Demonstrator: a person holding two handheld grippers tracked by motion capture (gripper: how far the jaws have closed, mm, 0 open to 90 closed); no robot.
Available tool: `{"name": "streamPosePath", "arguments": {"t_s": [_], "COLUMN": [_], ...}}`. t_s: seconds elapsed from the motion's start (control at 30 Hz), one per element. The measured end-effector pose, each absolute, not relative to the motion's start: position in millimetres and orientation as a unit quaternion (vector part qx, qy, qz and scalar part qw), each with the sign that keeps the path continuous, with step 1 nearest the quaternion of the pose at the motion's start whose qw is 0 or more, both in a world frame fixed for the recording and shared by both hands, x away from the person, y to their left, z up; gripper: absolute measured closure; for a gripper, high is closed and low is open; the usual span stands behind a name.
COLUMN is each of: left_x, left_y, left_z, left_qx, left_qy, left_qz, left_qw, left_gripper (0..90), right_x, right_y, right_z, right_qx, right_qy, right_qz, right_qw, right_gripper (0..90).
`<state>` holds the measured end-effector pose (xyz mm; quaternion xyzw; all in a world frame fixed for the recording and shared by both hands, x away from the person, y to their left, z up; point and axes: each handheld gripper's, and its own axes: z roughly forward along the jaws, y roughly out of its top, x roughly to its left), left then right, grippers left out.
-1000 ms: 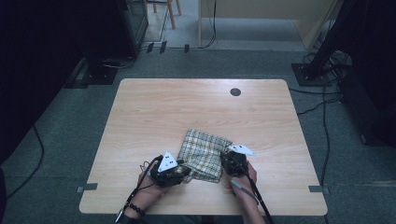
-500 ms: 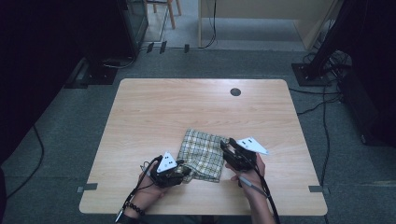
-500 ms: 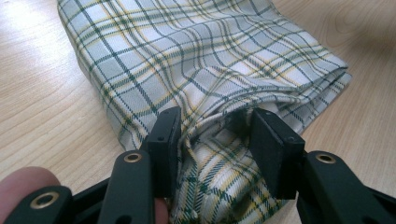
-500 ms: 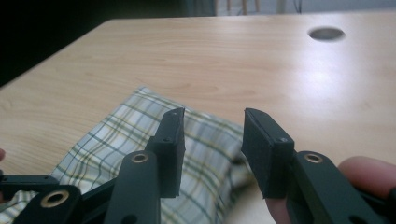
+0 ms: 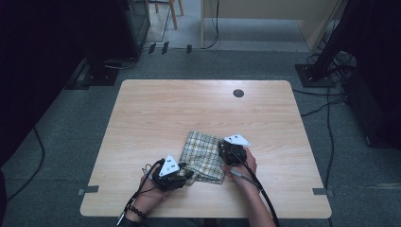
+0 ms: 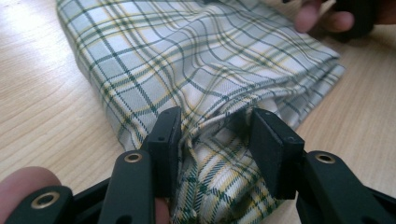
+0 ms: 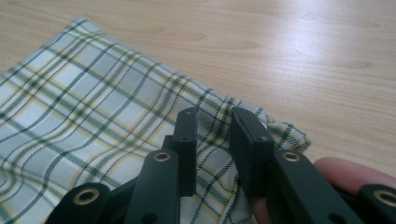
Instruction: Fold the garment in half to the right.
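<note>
On the pale wooden table (image 5: 156,113), a folded cloth of grey-white fabric checked in green and yellow (image 5: 204,156) lies flat toward the near edge, a little right of the middle, and both hands are on it. Over on the near left corner of the cloth, the left gripper (image 6: 215,140) has its black jaws partly open with a bunched ridge of the plaid gathered between them; the fabric fills the gap and both pads (image 6: 168,135) press into the folds, so that is a firm hold on the corner. From above, that gripper (image 5: 184,176) sits low at the cloth's near left corner, grey three-cornered plate on top, the person's left hand (image 5: 153,189) wrapped behind it with a dark bead bracelet at the wrist. Now the right gripper (image 7: 212,130): it sits on the cloth's right edge, jaws set fairly narrow, and they have just been closing, with a raised pleat of the same plaid standing between them. The pads sit tight to that pleat on both sides, and a puckered corner of the cloth sticks out just past the right jaw onto bare wood. In the high view the right gripper (image 5: 226,150) shows at the cloth's far right corner, the right hand (image 5: 243,165) just behind it, black cable trailing toward the table's near edge. A small dark round hole (image 5: 238,93) marks the table's far side, well apart from the cloth.
</note>
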<state>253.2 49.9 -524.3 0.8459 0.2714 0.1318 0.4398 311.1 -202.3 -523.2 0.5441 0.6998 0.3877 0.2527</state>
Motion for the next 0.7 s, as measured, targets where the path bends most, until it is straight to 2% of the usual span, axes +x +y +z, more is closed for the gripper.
{"name": "streamPosePath", "arguments": {"t_s": [0.37,0.5,0.57,0.6,0.63,0.7], "left_x": [249.0,249.2,251.1,251.9,252.9,256.4], "left_y": [50.1,52.6,55.2,57.0,59.9,68.7], "left_z": [-524.5,-524.4,-523.2,-521.8,-519.4,-512.3], "left_qx": [0.849,0.846,0.840,0.836,0.830,0.815], "left_qy": [0.263,0.267,0.272,0.274,0.274,0.278], "left_qz": [0.137,0.125,0.095,0.079,0.063,0.046], "left_qw": [0.437,0.444,0.460,0.468,0.481,0.507], "left_gripper": [55.5,55.2,48.6,42.4,37.7,32.8], "right_x": [334.2,341.4,342.6,342.5,341.9,334.0], "right_y": [-176.6,-173.0,-175.2,-177.2,-178.7,-182.2], "right_z": [-526.4,-526.2,-525.7,-524.3,-522.2,-512.7], "right_qx": [0.501,0.485,0.477,0.472,0.468,0.462], "right_qy": [0.735,0.745,0.749,0.752,0.755,0.751], "right_qz": [0.371,0.379,0.388,0.401,0.408,0.410], "right_qw": [0.268,0.258,0.245,0.226,0.214,0.234], "right_gripper": [74.2,74.0,65.8,53.9,46.9,43.8]}}
